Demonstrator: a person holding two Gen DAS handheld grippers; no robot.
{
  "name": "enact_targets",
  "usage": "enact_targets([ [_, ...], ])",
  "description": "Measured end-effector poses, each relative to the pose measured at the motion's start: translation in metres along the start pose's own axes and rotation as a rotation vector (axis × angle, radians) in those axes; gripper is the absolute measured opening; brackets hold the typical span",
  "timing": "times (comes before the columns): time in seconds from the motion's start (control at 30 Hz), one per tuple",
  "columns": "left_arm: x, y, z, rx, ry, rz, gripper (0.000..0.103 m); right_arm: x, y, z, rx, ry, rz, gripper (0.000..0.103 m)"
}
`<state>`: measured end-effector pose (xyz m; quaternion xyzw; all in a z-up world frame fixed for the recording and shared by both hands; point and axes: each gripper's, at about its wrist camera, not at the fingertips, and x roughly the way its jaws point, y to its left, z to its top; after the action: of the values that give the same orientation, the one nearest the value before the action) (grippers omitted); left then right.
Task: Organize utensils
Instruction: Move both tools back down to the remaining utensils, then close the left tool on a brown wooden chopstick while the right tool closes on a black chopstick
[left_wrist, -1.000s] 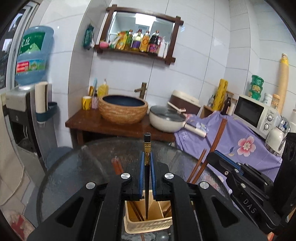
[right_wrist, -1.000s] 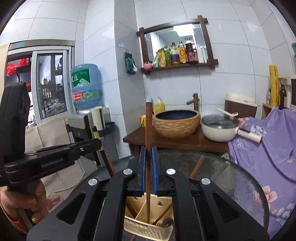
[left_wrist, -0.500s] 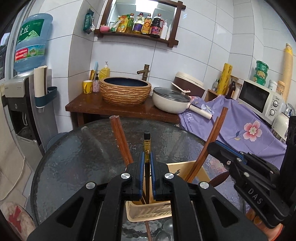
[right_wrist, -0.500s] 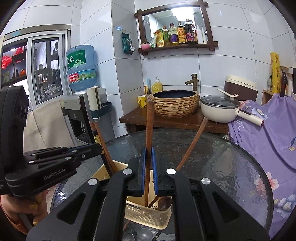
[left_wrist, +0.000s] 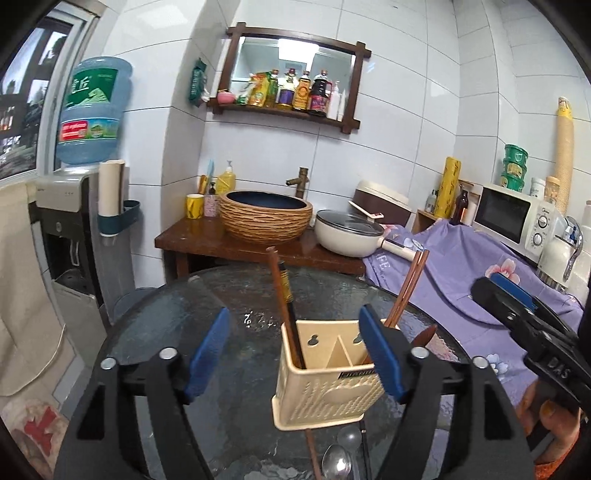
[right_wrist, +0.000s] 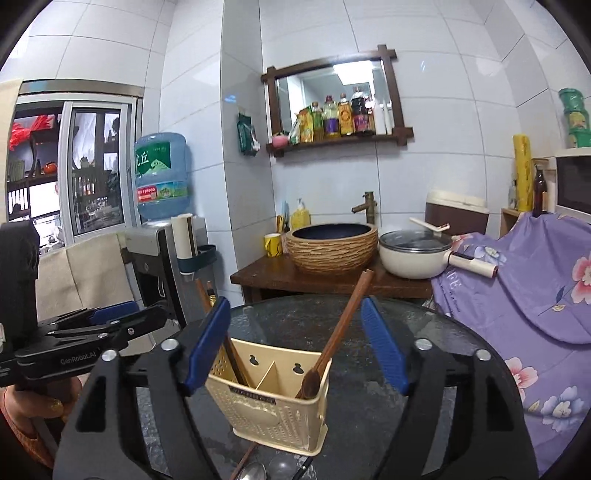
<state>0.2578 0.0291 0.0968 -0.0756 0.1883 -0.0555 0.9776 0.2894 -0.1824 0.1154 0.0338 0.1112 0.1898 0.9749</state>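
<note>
A beige slotted utensil holder (left_wrist: 325, 384) (right_wrist: 269, 402) stands on the round glass table (left_wrist: 221, 314). In its left compartment lean a brown chopstick (left_wrist: 279, 291) and a black chopstick with a gold band (left_wrist: 285, 286). The right compartment holds brown chopsticks (left_wrist: 406, 288) (right_wrist: 347, 314) and a wooden spoon (right_wrist: 312, 380). My left gripper (left_wrist: 293, 352) hangs just before the holder, jaws opening, nothing pressed between its blue pads. My right gripper (right_wrist: 295, 345) is likewise opening and holds nothing. Each gripper shows in the other's view: right (left_wrist: 495, 291), left (right_wrist: 147, 314).
A metal spoon (left_wrist: 336, 461) and thin sticks lie on the glass in front of the holder. Behind the table stand a wooden counter with a woven basin (left_wrist: 266, 214) and a lidded pan (left_wrist: 347, 232). A purple cloth (left_wrist: 461, 266) covers the right; a water dispenser (left_wrist: 62, 229) stands left.
Both grippers went from shut on a chopstick to wide open. The released chopsticks now lean in the holder. Both grippers sank and drew back a little from it.
</note>
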Motion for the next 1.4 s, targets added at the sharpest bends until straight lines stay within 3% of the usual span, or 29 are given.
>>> enact_targets([
  [0.2,-0.011,0.005,-0.028,0.016,0.021,0.071,0.090,-0.023,0.010,-0.034,-0.033,0.047,-0.018,0.081],
  [0.53,0.015,0.013,-0.098,0.014,0.235,0.076,0.093,0.008,-0.011,-0.121,0.064,0.371,-0.053,0.082],
  [0.67,0.029,0.012,-0.121,0.017,0.316,0.073,0.086,0.022,-0.014,-0.152,0.091,0.484,-0.060,0.080],
  [0.9,0.041,0.009,-0.147,0.033,0.402,0.054,0.071,0.037,0.002,-0.185,0.069,0.608,-0.049,0.066],
  [1.1,0.047,0.001,-0.160,0.048,0.443,0.034,0.062,0.047,0.008,-0.196,0.065,0.655,-0.073,0.053],
  [1.4,0.054,-0.013,-0.167,0.070,0.479,-0.001,0.055,0.057,0.015,-0.196,0.047,0.682,-0.093,0.044],
])
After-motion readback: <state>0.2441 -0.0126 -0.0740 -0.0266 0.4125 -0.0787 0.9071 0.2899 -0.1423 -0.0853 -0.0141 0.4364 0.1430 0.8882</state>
